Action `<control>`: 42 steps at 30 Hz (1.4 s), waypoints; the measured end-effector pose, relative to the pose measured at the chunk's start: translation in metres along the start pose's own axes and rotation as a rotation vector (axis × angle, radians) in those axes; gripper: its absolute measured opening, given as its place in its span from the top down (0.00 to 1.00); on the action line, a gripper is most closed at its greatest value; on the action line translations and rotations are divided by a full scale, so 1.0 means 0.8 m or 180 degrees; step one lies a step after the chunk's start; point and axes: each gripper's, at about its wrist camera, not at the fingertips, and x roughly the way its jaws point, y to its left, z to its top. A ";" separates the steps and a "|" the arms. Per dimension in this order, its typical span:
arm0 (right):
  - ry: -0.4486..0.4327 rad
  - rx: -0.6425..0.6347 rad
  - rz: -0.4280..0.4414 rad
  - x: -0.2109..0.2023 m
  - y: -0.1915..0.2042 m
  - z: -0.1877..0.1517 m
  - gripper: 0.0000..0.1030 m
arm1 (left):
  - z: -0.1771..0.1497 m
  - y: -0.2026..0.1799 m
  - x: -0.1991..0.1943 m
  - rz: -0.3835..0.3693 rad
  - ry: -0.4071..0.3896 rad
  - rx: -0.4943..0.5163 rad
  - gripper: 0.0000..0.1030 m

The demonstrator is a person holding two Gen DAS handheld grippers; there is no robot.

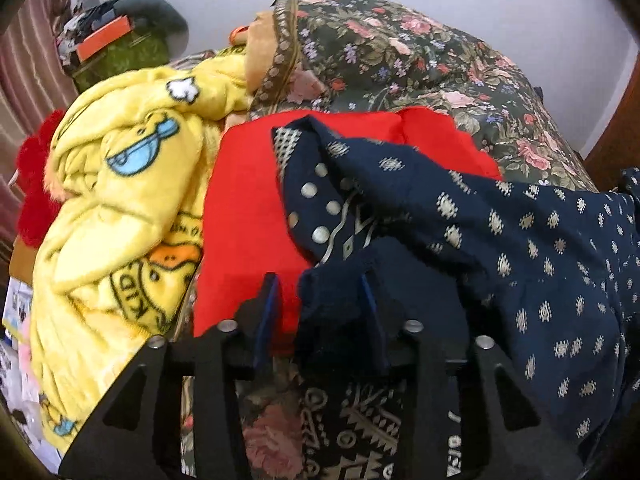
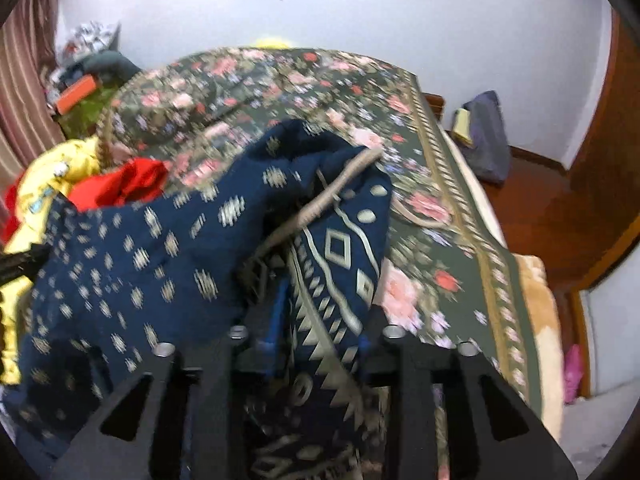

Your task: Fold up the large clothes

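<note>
My two tools, left tool [image 1: 320, 292] and right tool [image 2: 324, 316], each pinch one soft navy printed garment [image 1: 500, 240], seemingly bunched, above the floral bedspread [image 2: 440, 208], beside one red cloth [image 1: 248, 200] and one fleecy yellow blanket [image 1: 120, 184].

navy printed garment [image 1: 500, 240], red cloth [image 1: 244, 208], seemingly floral bedspread [image 2: 280, 92]

The garment [image 1: 500, 240] lies on the bedspread [image 1: 420, 52], over a cloth [image 1: 244, 208]; a blanket [image 1: 120, 184] sits left of both; a bag [image 2: 486, 136] stands on the floor right of the bed.
</note>
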 end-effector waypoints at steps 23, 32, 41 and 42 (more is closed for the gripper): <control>-0.0146 0.0055 0.0054 -0.172 0.010 -0.070 0.28 | -0.096 -0.006 -0.180 -0.0144 -0.0110 0.0412 0.41; -0.0071 -0.0048 0.0074 -0.203 0.022 -0.123 0.27 | -0.173 0.006 -0.215 -0.0164 -0.0029 0.0599 0.35; 0.0505 -0.0036 0.0326 -0.179 0.035 -0.198 0.27 | -0.259 0.023 -0.177 -0.0491 0.0558 0.0430 0.35; 0.0574 0.0003 0.0362 -0.177 0.036 -0.206 0.27 | -0.265 0.023 -0.174 -0.0522 0.0602 0.0396 0.35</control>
